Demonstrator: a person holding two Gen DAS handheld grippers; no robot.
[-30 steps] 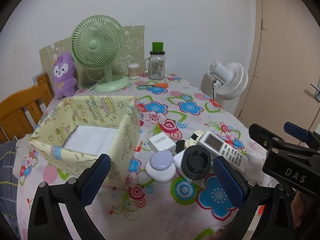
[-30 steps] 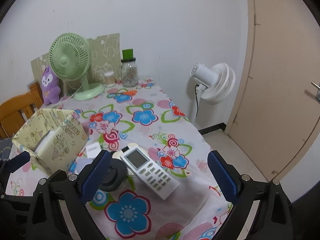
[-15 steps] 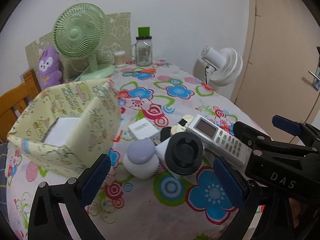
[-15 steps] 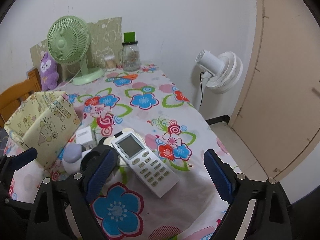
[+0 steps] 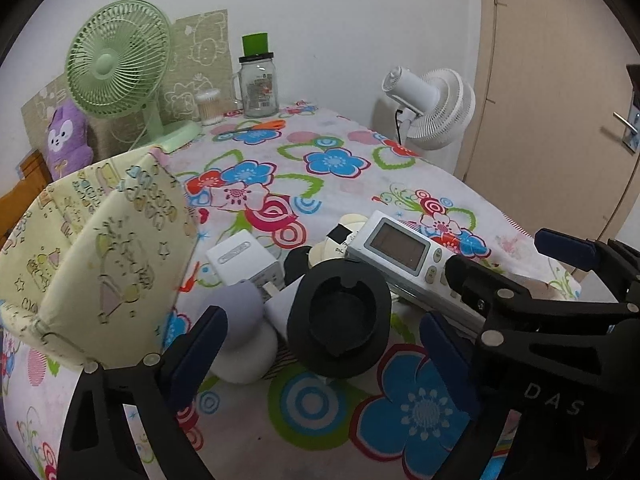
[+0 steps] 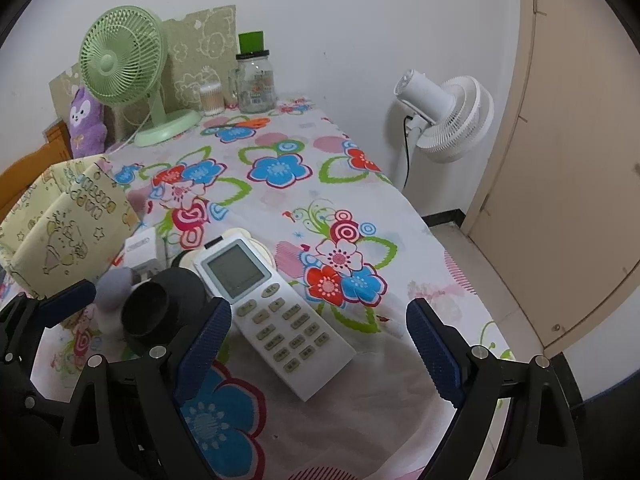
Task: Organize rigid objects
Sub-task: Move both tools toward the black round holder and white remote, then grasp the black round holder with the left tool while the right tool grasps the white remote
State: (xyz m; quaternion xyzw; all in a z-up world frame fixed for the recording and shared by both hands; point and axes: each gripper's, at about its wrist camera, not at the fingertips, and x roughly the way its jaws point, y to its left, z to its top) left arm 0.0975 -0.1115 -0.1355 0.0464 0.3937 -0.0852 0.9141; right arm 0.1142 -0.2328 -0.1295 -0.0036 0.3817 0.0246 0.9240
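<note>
At the far left sits the yellow paper box [image 5: 108, 264], its mouth open upward. Just beside it on the flowered tablecloth [image 5: 312, 404] huddles the clutter: a lilac-topped white gadget [image 5: 240, 332], a white charger [image 5: 242, 260], a black round holder [image 5: 340, 316] and a white remote [image 6: 272, 308]. The left gripper [image 5: 320, 356] hangs over the holder, jaws wide but closing, nothing pinched yet. The right gripper [image 6: 316, 344] straddles the remote, spread and empty. This looks like the reach before picking; next, each must drop lower and squeeze, then carry to the box.
</note>
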